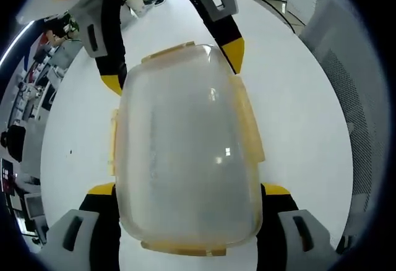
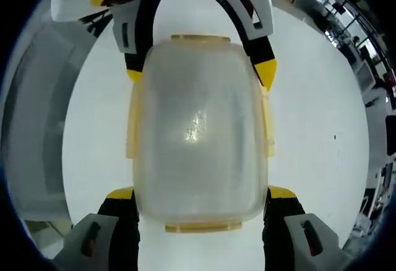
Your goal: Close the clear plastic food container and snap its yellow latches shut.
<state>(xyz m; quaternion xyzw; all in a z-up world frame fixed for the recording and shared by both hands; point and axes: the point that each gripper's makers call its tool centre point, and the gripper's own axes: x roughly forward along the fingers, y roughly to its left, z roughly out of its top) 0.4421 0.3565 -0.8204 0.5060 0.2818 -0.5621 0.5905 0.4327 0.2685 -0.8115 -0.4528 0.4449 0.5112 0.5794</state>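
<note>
The clear plastic food container (image 1: 185, 159) lies on the white table (image 1: 297, 98) with its frosted lid on top. Yellow latches (image 1: 249, 119) run along all its sides; whether they are snapped down is unclear. In the left gripper view, my left gripper (image 1: 189, 189) straddles the near end, its yellow-tipped jaws pressed against both sides. My right gripper (image 1: 173, 67) holds the far end the same way. From the right gripper view, the container (image 2: 198, 129) fills the middle, with the right gripper (image 2: 201, 192) at its near end and the left gripper (image 2: 200, 73) at the far end.
A grey mesh panel (image 1: 346, 98) stands beside the table, also visible as the grey panel (image 2: 37, 129) in the right gripper view. Office desks and equipment (image 1: 37, 79) lie beyond the table's far edge. Bare white tabletop (image 2: 322, 129) surrounds the container.
</note>
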